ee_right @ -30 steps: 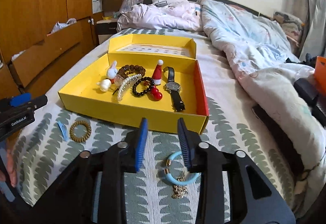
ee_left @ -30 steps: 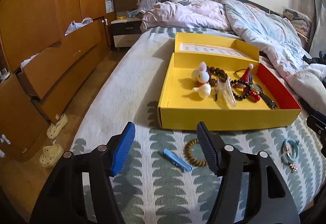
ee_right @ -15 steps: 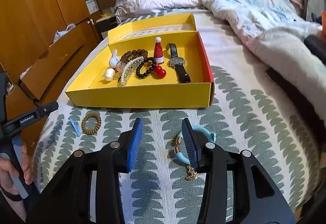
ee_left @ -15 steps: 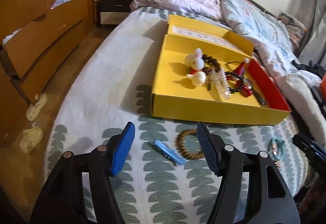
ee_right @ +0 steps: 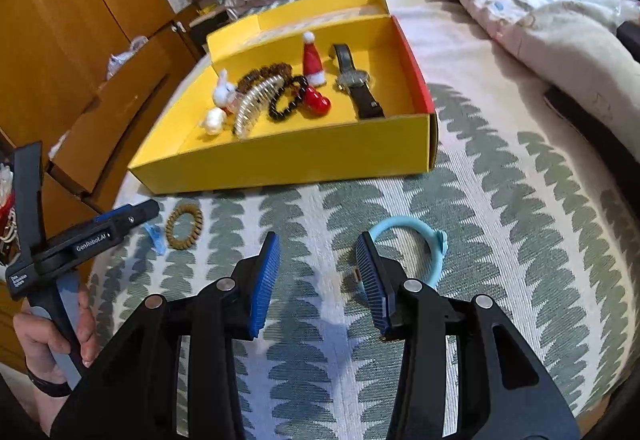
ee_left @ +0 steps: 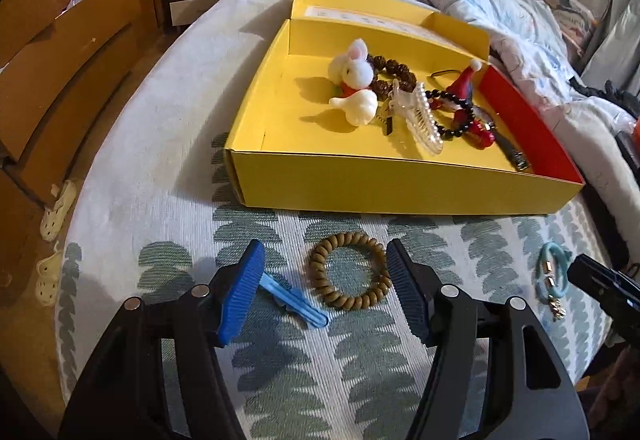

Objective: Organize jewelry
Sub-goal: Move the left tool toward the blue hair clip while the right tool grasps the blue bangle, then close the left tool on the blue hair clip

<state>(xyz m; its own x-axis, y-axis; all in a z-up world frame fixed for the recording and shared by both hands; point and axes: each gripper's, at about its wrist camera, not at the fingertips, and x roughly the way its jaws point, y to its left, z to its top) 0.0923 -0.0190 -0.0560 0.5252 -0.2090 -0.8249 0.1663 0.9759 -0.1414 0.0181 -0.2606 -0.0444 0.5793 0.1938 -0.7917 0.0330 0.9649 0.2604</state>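
A yellow box (ee_left: 400,188) on the bed holds a white rabbit charm (ee_left: 354,70), a clear hair claw (ee_left: 422,116), bead bracelets, a red Santa hat (ee_right: 313,58) and a watch (ee_right: 356,80). My left gripper (ee_left: 324,288) is open, low over the bedspread, with a brown coil hair tie (ee_left: 349,275) between its fingers and a blue hair clip (ee_left: 294,300) by the left finger. My right gripper (ee_right: 316,280) is open; a light blue bracelet (ee_right: 420,244) lies just beyond its right finger, partly hidden. The box (ee_right: 280,164) is ahead.
A rumpled duvet (ee_left: 500,8) and pillows lie beyond and right of the box. Wooden drawers (ee_left: 60,72) stand left of the bed, slippers (ee_left: 60,204) on the floor. The left gripper shows in the right wrist view (ee_right: 100,232), held by a hand.
Both grippers have dropped lower and moved forward. The left one now straddles the brown hair tie. The right one has come up beside the blue bracelet.
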